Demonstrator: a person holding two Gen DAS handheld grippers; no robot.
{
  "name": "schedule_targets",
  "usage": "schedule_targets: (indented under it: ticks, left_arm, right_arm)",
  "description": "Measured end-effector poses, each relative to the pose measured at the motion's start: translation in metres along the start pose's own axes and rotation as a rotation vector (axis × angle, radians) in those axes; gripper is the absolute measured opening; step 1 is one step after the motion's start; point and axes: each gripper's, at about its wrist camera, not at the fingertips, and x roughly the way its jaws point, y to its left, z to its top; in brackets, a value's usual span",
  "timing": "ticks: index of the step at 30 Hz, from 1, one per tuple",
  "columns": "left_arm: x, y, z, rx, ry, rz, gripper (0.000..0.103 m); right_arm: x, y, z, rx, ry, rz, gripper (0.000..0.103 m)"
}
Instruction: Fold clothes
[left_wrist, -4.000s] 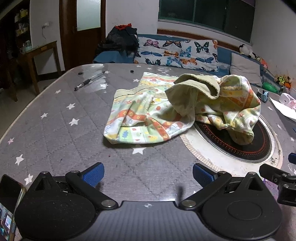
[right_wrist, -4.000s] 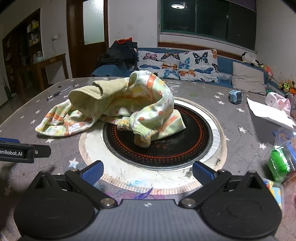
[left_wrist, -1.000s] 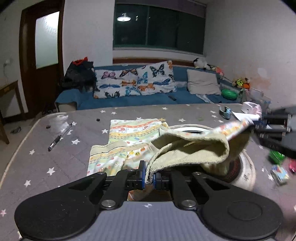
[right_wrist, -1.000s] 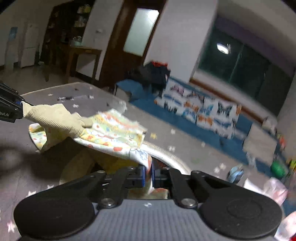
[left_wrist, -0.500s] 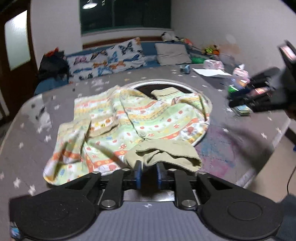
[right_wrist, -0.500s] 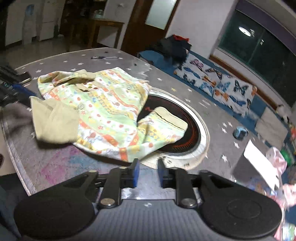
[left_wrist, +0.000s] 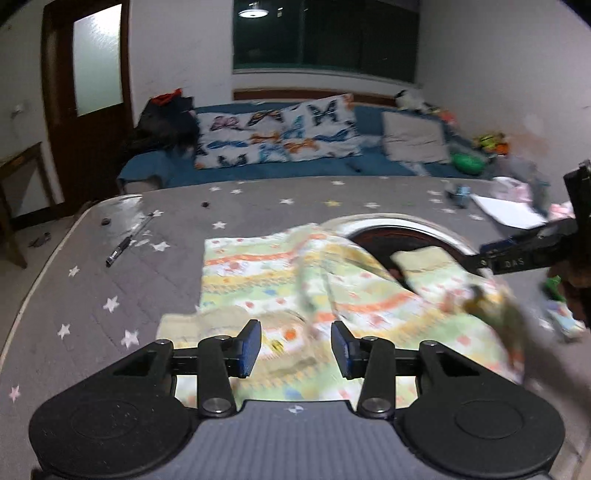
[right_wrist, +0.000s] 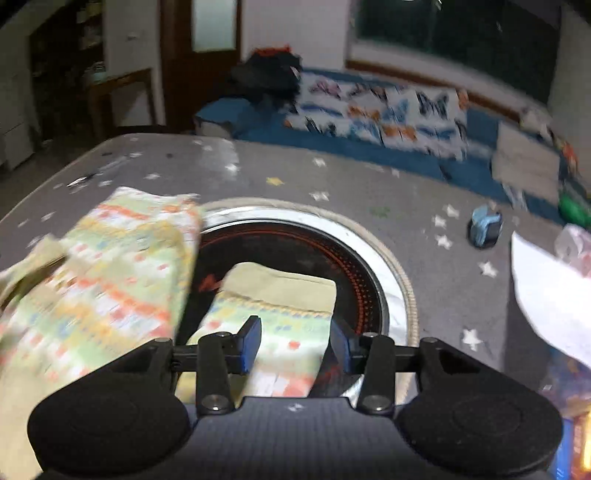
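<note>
Pen (left_wrist: 127, 242): lies at 10 o'clock on the grey starred table (left_wrist: 92, 295), well apart from the cloth

Left gripper (left_wrist: 294, 349): jaws parted, holding nothing; blue pads hover over the near hem at 6 o'clock

Garment (left_wrist: 258, 280): child's patterned top, green and orange bands with plain yellow cuffs. Spread across the table centre, not yet folded; right part blurred, still settling. One sleeve (right_wrist: 280, 295) runs onto the round black hotplate (right_wrist: 332, 254) at 3 o'clock

Right gripper (right_wrist: 294, 349): fingers released, empty, hanging over that sleeve; its arm shows at 3 o'clock in the left view

Paper (right_wrist: 546, 295): at 3 o'clock, near the table edge

Step in hand, as judged: spreading flat before a fold. The next move calls for a fresh grip on a sleeve or side edge, and for bringing it across the body of the top

Difference from earlier: a second ago both grippers pinched the cloth and held it aloft between them; half a second ago the jaws were nearly closed. Now both are open and the top lies on the table
</note>
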Motion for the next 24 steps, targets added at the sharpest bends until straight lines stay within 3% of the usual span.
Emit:
schedule_targets:
  ticks: [6, 11, 13, 14, 15, 24]
  left_arm:
    - [0.05, 0.02, 0.023, -0.041, 0.059, 0.05, 0.044]
    - [0.082, 0.031, 0.033, -0.054, 0.101, 0.074, 0.044]
    - [0.09, 0.033, 0.035, -0.058, 0.109, 0.084, 0.044]
    - [0.093, 0.033, 0.035, -0.06, 0.113, 0.089, 0.044]
    - [0.095, 0.034, 0.036, -0.062, 0.116, 0.094, 0.044]
    - [0.108, 0.039, 0.039, -0.054, 0.14, 0.12, 0.045]
  right_arm:
    - [0.05, -0.009, 0.006, 0.056, 0.062, -0.042, 0.039]
    - [0.058, -0.005, 0.001, 0.044, 0.075, -0.031, 0.028]
    - [0.057, -0.002, -0.001, 0.019, 0.067, -0.052, 0.015]
    - [0.053, -0.004, 0.001, 0.012, 0.058, -0.076, 0.006]
    - [0.049, -0.007, 0.004, 0.005, 0.048, -0.099, 0.005]
    - [0.015, -0.029, 0.024, -0.057, -0.038, -0.309, 0.0]
